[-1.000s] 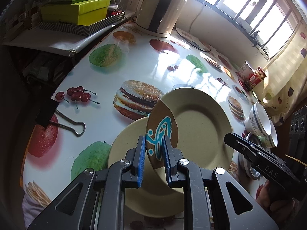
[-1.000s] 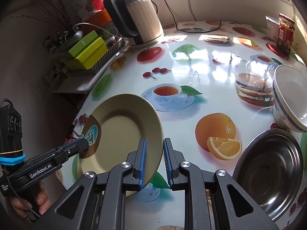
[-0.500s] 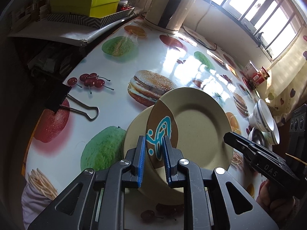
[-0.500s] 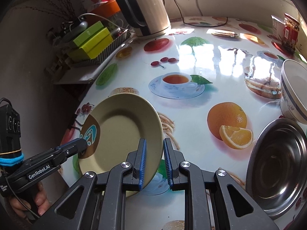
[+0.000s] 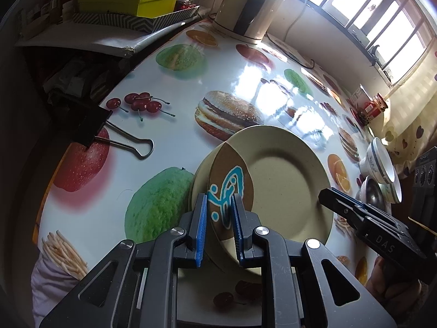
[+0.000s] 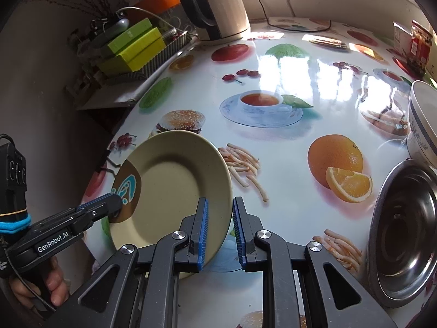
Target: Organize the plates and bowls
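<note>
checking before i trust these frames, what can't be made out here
- Lower plate, left wrist view: mostly covered by the held plate.
- Steel bowl, right wrist view: cut off by the right edge.
- Jar label, left wrist view: too small.

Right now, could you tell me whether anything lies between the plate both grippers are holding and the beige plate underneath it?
Nothing visible does. The held plate hangs tilted over the lower plate, gripped at opposite rims by the left gripper and the right gripper. The binder clip lies off to the side on the table; the bowls stand well clear.
</note>
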A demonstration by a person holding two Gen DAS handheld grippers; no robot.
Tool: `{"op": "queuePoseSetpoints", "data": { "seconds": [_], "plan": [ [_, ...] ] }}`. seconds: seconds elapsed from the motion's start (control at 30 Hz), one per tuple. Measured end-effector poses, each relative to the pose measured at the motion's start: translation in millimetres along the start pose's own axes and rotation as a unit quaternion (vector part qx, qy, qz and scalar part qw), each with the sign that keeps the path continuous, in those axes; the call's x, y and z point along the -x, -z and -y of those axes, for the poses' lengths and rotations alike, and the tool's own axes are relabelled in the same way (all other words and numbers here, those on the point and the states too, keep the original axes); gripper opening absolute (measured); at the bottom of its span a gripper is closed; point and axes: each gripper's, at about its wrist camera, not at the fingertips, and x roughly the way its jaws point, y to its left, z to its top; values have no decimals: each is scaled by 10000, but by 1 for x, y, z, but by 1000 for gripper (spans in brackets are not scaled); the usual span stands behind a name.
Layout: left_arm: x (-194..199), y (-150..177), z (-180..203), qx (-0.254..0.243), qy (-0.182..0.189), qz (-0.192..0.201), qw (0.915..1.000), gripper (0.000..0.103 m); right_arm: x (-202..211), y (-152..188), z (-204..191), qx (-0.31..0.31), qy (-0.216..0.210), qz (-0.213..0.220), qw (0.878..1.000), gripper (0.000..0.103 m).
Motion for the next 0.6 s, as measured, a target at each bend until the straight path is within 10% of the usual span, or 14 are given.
{"op": "queuePoseSetpoints", "data": {
  "seconds": [0.6],
  "plan": [
    [2,-1,-2,34,-31,7,10000,18,-3,2,-1,-13,-1,-14,10000,20]
  ]
}}
